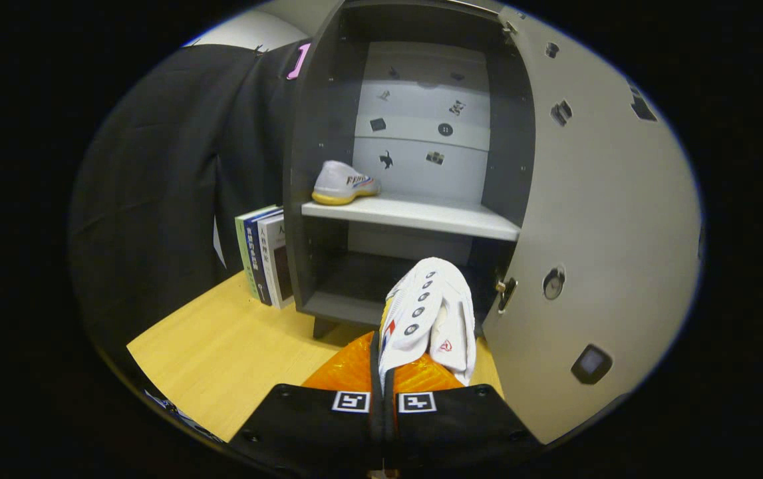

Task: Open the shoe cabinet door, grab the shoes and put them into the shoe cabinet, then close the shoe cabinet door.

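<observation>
My gripper (383, 372) is shut on a white shoe (424, 313), pinching its side wall so the shoe sticks out ahead of the fingers, toe forward. The shoe hangs just in front of the lower compartment of the dark shoe cabinet (328, 133). The cabinet door (607, 219) stands swung wide open to the right, pale grey with small stickers. On the white middle shelf (421, 216) rests a second white shoe with a yellow sole (343, 183), at the shelf's left end.
Several books (265, 256) stand upright against the cabinet's left side on the light wooden table (235, 352). Black cloth hangs behind them. A door latch (506, 293) sits on the door's inner edge near the held shoe.
</observation>
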`<state>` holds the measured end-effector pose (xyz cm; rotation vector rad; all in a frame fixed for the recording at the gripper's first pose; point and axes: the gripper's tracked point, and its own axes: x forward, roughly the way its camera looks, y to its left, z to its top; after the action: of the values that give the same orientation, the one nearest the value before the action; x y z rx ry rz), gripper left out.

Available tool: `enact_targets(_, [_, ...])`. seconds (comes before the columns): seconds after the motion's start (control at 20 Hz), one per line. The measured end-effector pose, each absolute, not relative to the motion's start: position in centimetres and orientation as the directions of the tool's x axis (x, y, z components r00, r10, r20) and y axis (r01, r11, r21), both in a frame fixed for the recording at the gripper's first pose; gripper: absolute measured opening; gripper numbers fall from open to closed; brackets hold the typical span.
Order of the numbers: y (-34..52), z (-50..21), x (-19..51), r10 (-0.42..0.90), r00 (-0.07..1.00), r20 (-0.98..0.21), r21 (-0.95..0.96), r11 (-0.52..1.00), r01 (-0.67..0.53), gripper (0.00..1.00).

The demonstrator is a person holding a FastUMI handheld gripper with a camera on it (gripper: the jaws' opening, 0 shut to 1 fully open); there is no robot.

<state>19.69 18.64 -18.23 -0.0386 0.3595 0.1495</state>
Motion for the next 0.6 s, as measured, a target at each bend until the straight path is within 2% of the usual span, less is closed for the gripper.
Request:
enact_targets(0.25, [18.5,-10.3,24.2,0.136,0.958,-0.253,-0.002,0.990,-0.142,0.02])
enact_targets(0.6, [18.1,-4.1,32.4,0.107,0.974,-0.199,0.019,0.994,-0.106,0.01])
